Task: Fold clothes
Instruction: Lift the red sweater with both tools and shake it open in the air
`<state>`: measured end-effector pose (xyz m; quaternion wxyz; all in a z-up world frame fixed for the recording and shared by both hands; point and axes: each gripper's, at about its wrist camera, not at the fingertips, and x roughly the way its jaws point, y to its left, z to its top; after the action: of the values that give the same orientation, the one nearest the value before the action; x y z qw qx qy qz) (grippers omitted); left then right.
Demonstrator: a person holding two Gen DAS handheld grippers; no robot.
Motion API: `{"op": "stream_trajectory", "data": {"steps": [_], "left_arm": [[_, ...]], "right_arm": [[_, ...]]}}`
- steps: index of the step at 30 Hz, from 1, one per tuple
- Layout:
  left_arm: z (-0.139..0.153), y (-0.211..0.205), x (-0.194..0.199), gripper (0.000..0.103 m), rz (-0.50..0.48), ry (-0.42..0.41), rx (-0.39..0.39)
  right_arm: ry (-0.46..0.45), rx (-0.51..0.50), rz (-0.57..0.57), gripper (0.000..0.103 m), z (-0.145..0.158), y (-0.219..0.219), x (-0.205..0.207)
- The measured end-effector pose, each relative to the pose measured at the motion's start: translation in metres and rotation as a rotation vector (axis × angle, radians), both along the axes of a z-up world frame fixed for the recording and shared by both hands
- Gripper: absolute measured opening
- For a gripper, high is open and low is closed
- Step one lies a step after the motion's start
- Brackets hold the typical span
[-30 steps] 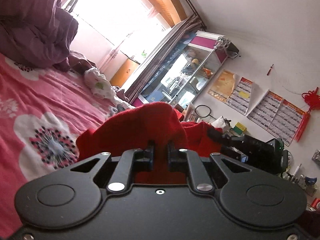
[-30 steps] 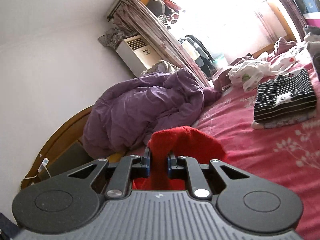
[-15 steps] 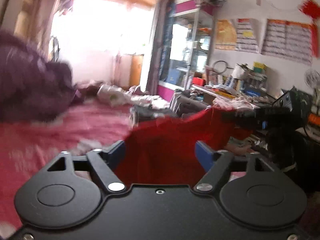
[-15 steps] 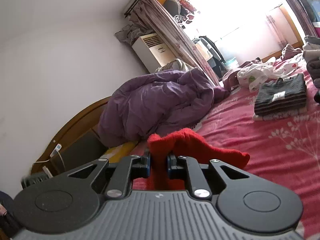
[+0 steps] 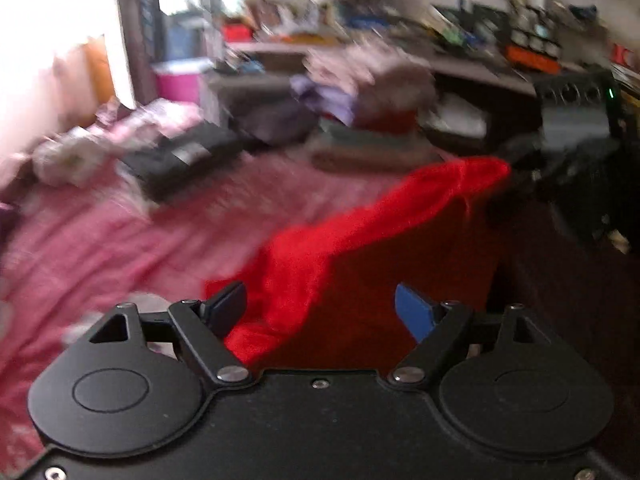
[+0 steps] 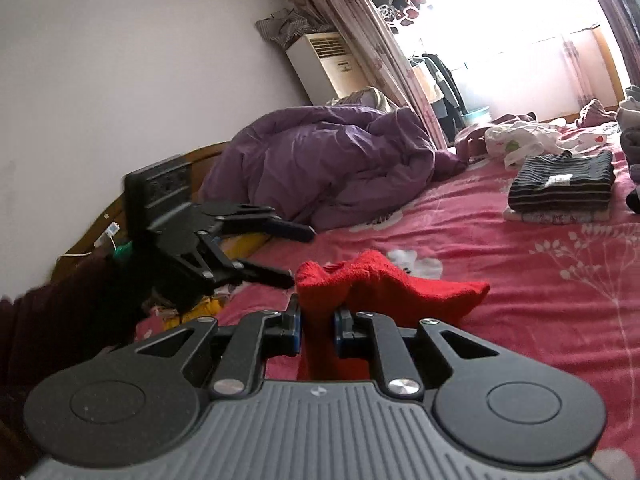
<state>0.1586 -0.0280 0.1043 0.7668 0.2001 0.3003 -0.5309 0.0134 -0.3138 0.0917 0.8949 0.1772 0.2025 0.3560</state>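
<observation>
A red knit garment (image 5: 360, 232) lies on the pink floral bedsheet (image 5: 120, 232), stretched between both grippers. My left gripper (image 5: 320, 308) is open, its fingers spread wide with the red cloth lying loose between them. The left wrist view is motion-blurred. My right gripper (image 6: 316, 326) is shut on a bunched edge of the red garment (image 6: 360, 280), held just above the sheet (image 6: 520, 280). The left gripper (image 6: 288, 256) shows in the right wrist view, open, just left of the red cloth. The right gripper's body shows in the left wrist view (image 5: 576, 128) at the garment's far end.
A folded striped garment (image 6: 560, 188) sits on a small pile at the right. A purple duvet (image 6: 320, 164) is heaped by the wooden headboard. Loose white clothes (image 6: 516, 142) lie near the window. A cluttered desk (image 5: 400, 52) stands beyond the bed.
My left gripper opened and let go of the red garment, then swung round toward the desk side. My right gripper kept its hold and lowered the garment toward the sheet.
</observation>
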Motion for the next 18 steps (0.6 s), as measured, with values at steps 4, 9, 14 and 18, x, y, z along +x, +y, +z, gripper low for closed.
{"op": "stream_trajectory", "data": {"steps": [4, 9, 14, 18], "left_arm": [[-0.020, -0.014, -0.023, 0.020, -0.019, -0.020, 0.063], [-0.019, -0.012, -0.064, 0.012, 0.048, -0.182, 0.067], [0.000, 0.002, -0.105, 0.012, 0.095, -0.348, 0.079], [0.008, 0.011, -0.121, 0.010, 0.118, -0.418, 0.094]], "right_arm": [[0.009, 0.006, 0.007, 0.016, -0.005, -0.006, -0.002], [0.015, -0.063, -0.052, 0.021, -0.008, -0.006, -0.004], [-0.114, -0.224, -0.125, 0.057, 0.009, 0.001, -0.021], [-0.248, -0.406, -0.073, 0.064, 0.025, 0.021, -0.028]]}}
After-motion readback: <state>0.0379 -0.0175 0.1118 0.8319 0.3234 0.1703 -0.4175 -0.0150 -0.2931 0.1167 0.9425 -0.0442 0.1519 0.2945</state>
